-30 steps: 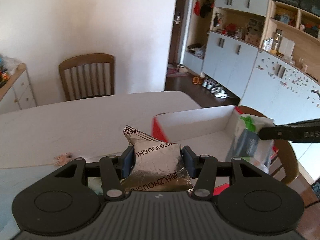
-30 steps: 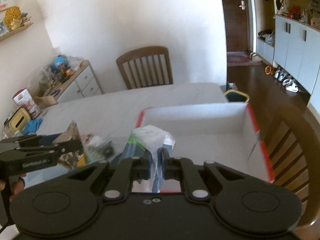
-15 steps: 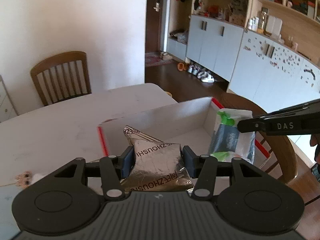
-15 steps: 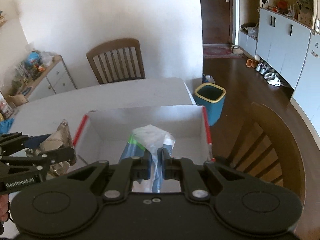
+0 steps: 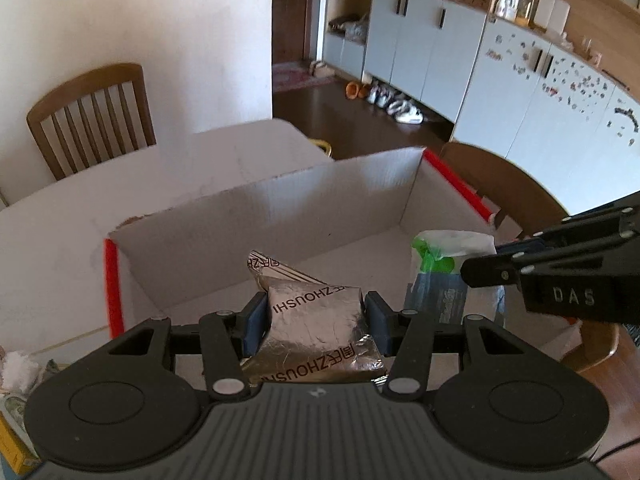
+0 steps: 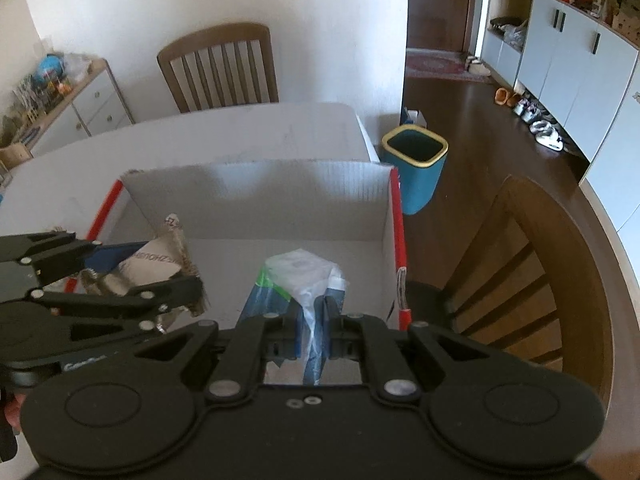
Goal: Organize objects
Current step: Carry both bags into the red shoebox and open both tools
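The left tongs squeeze a shiny silver packet. The right tongs, almost shut, pinch a blue and green plastic bag. Both hang over the white cardboard box on the tabletop, probably so they can drop in. The box looks empty underneath.

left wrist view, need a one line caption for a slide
Left gripper holds a silver foil packet over the open cardboard box; the right gripper brings a plastic pouch alongside.
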The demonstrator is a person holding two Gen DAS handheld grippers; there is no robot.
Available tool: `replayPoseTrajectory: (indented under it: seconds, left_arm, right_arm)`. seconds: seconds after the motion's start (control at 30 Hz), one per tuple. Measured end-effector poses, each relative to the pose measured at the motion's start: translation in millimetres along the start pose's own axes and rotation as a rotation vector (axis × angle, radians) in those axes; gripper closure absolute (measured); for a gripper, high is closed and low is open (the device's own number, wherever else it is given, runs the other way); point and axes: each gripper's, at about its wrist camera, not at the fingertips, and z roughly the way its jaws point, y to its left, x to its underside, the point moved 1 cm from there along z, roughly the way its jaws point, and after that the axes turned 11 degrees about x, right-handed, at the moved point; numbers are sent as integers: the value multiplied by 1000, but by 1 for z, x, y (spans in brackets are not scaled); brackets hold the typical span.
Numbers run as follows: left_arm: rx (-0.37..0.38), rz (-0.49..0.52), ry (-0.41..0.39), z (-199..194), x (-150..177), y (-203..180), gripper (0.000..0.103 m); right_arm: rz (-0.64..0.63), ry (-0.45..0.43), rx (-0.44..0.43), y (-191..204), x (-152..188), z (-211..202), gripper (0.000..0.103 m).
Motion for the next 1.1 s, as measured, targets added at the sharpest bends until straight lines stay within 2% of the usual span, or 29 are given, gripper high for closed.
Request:
replayPoseTrajectory:
  seconds: [0.33,0.5,0.7,0.87,1.1]
  left_arm:
    - [-7,-22,154,43,-6,12,51]
    - [-3,-87,212,52,-3,24,51]
    - [-5,-96,260,54,0,24,49]
    - [-11,-100,257,51,0,26,44]
    - [5,-81,204,30,-7,15,44]
  right_arm:
    - [-7,71,-15,1,-6,35,95]
    - [7,94,-28,2,-7,45,95]
    - [32,102,-57,-5,-8,43,94]
    - [44,97,-69,-9,-5,36,88]
    - [60,77,-79,-15,-1,20,85]
